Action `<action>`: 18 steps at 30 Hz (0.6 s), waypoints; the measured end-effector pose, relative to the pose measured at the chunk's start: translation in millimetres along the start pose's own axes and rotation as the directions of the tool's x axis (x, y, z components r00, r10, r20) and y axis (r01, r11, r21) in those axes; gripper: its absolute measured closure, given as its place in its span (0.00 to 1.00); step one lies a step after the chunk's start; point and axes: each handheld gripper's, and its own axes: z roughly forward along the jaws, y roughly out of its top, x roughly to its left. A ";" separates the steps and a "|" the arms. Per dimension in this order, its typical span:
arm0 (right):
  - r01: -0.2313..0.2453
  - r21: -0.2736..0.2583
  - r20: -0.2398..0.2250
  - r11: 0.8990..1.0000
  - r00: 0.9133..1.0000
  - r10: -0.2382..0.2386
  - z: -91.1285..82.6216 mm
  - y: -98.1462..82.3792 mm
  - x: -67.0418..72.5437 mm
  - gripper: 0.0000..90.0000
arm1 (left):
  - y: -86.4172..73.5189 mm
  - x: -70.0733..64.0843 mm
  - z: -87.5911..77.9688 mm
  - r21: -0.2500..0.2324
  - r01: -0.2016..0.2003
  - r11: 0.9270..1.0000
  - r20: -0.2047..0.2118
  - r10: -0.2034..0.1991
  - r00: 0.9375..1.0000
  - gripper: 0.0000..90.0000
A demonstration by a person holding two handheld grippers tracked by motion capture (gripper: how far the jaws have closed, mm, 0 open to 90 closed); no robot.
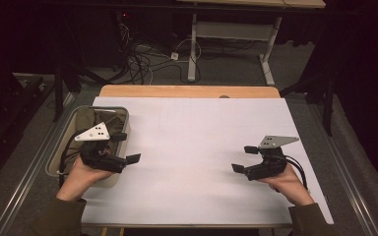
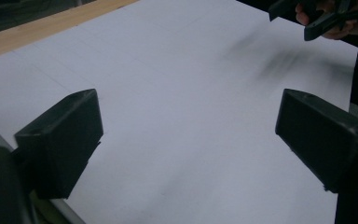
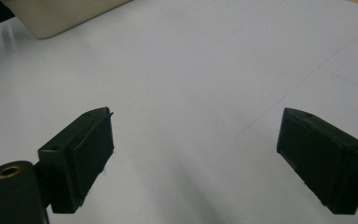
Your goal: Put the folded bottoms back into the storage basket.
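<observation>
Grey rectangular plastic bin (image 1: 59, 147) with olive-drab cloth (image 1: 86, 119) inside sits at the left edge of the white-covered bench (image 1: 197, 147). Left hand-held gripper (image 1: 125, 147) hangs just beside the bin's near right rim, jaws spread wide, nothing between them. Right hand-held gripper (image 1: 243, 158) is well apart over bare sheet, also wide and empty. Likely best: keep jaws wide, angle the left one down into the bin, and pinch a fold of the cloth.

Bin (image 1: 63, 147) at the table's (image 1: 192, 147) left edge.
</observation>
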 end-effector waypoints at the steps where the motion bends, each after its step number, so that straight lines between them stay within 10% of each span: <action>1: 0.007 -0.003 0.000 1.000 1.000 -0.007 -1.4 1.1 0.7 0.11 | -1.9 -0.9 1.4 0.005 0.001 1.000 0.005 -0.001 1.000 0.04; 18: 0.040 -0.107 0.005 0.993 0.999 -0.040 -41.6 -9.7 19.5 0.00 | -13.8 -2.8 6.1 -0.021 -0.021 1.000 0.025 0.021 0.999 0.01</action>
